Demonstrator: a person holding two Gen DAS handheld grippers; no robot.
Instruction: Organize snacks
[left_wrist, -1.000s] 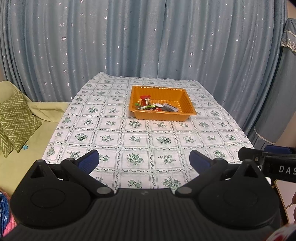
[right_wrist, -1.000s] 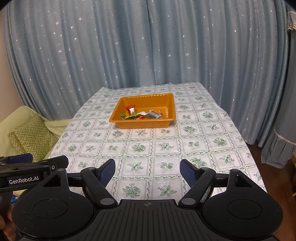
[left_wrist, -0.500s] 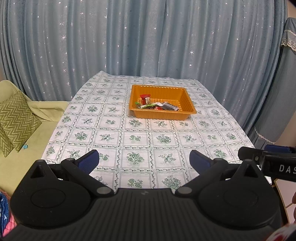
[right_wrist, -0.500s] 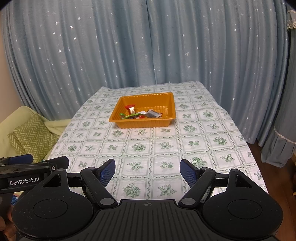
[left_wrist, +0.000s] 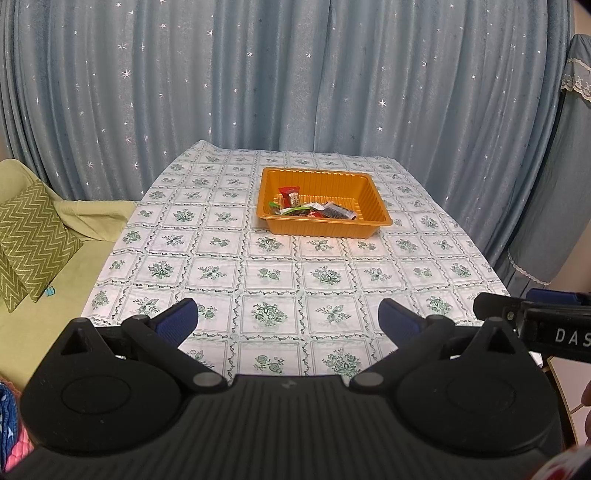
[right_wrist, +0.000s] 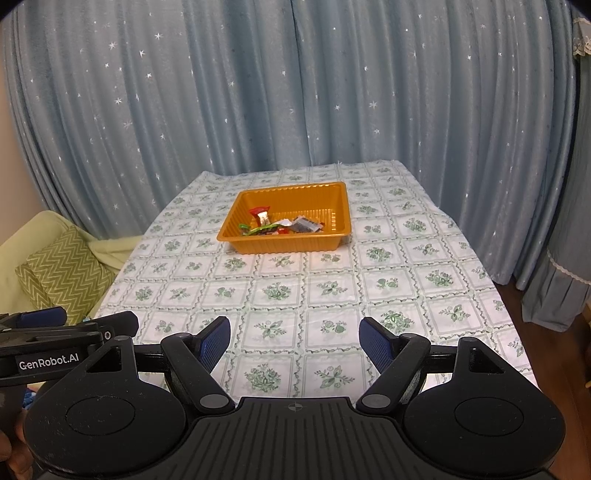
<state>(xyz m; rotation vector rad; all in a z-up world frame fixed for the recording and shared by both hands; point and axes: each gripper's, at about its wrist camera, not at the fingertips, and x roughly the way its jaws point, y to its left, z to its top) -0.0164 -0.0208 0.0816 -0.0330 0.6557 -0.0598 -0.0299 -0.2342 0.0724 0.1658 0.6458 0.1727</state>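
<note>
An orange plastic tray (left_wrist: 373, 192) (right_wrist: 341, 206) sits toward the far end of the table. Several wrapped snacks (left_wrist: 312, 207) (right_wrist: 280, 225) lie heaped along its near side, among them a red packet (left_wrist: 289, 192) (right_wrist: 259, 213) and a dark one (left_wrist: 338, 212). My left gripper (left_wrist: 288, 317) hovers open over the table's near edge, far short of the tray, with nothing between its blue pads. My right gripper (right_wrist: 295, 338) is open and empty too, beside the left one. Each gripper shows at the other view's edge.
A floral-patterned cloth (left_wrist: 280, 273) (right_wrist: 325, 291) covers the table. Blue starred curtains (left_wrist: 295, 81) hang close behind it and to the right. A green sofa with a zigzag cushion (left_wrist: 33, 232) (right_wrist: 66, 273) stands left of the table.
</note>
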